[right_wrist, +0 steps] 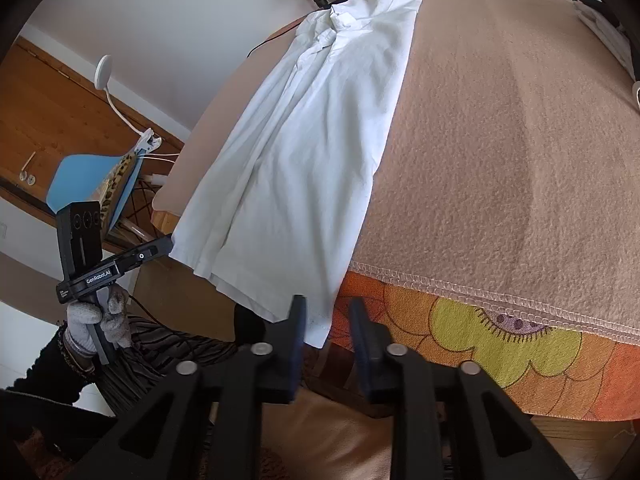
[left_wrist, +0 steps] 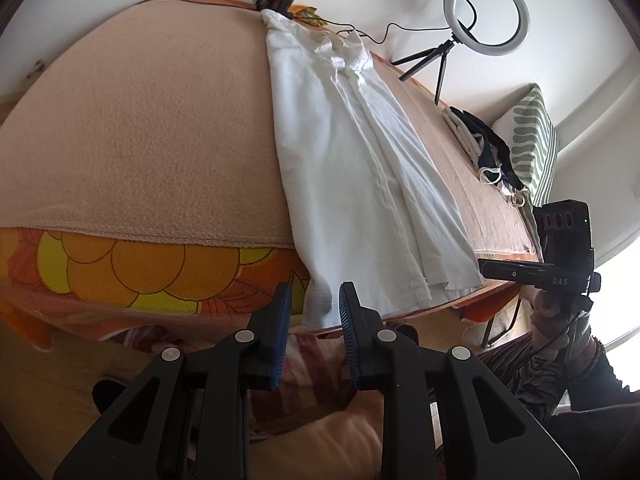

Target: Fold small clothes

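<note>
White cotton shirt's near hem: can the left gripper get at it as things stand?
Probably yes. The left gripper is open, right before the white cotton shirt's hem hanging over the table edge, with nothing between them.

A shirt (left_wrist: 352, 168) is lying lengthwise on a blanket (left_wrist: 140, 132), its collar pointing to 12 o'clock and its hem hanging over the near edge at 6. In the left wrist view, a clothes pile (left_wrist: 486, 152) is sitting on the blanket at 3 o'clock of the shirt, with a pillow (left_wrist: 534, 136) just beyond it. A ring light (left_wrist: 486, 14) is standing behind them at 1 o'clock.
</note>
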A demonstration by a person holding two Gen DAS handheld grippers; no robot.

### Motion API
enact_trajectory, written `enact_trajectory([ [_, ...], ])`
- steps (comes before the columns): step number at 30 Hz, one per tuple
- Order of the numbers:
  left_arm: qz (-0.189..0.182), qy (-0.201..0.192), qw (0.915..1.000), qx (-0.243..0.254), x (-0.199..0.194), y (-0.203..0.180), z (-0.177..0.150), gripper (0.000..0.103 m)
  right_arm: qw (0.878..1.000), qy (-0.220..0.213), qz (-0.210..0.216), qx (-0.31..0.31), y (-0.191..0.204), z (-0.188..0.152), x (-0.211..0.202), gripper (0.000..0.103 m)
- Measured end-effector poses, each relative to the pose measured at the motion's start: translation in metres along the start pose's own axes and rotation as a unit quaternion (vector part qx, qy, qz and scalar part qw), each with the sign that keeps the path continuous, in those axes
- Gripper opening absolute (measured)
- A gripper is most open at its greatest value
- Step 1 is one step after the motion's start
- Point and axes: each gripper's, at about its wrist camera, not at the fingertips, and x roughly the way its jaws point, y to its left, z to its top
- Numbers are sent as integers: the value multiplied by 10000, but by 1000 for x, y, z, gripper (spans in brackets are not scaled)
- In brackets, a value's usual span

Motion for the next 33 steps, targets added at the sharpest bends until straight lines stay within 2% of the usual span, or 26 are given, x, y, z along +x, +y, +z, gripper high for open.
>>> enact_trajectory([
  [3,-48,55,10000,21,2,-1,0,21,10000,10,-8,-37,1,0,1,29],
  [4,-35,42,10000,42,2,-2,0,20,10000,18,15,-37,0,0,1,26],
  [6,-23,-26,10000,49,1,-2,0,3,10000,39,54,-22,1,0,3,17],
  [7,-65,-41,10000,23,1,-2,1,3,9999,53,88,-13,1,0,5,11],
  [10,-184,-70,9998,28,-1,-5,2,3,9996,82,254,68,-2,-2,8,3],
  [15,-621,-206,9977,-191,-12,-9,12,3,9954,-62,821,491,-12,0,2,1],
  [21,-756,-519,9957,-129,-23,-21,45,3,9872,-357,1271,897,-22,12,-10,1],
  [27,-765,-774,9940,-98,-17,-23,83,3,9840,-544,1352,1020,-25,37,-20,1],
  [33,-667,-907,9934,-226,-2,-15,117,3,9841,-746,1240,1029,-35,83,-25,1],
])
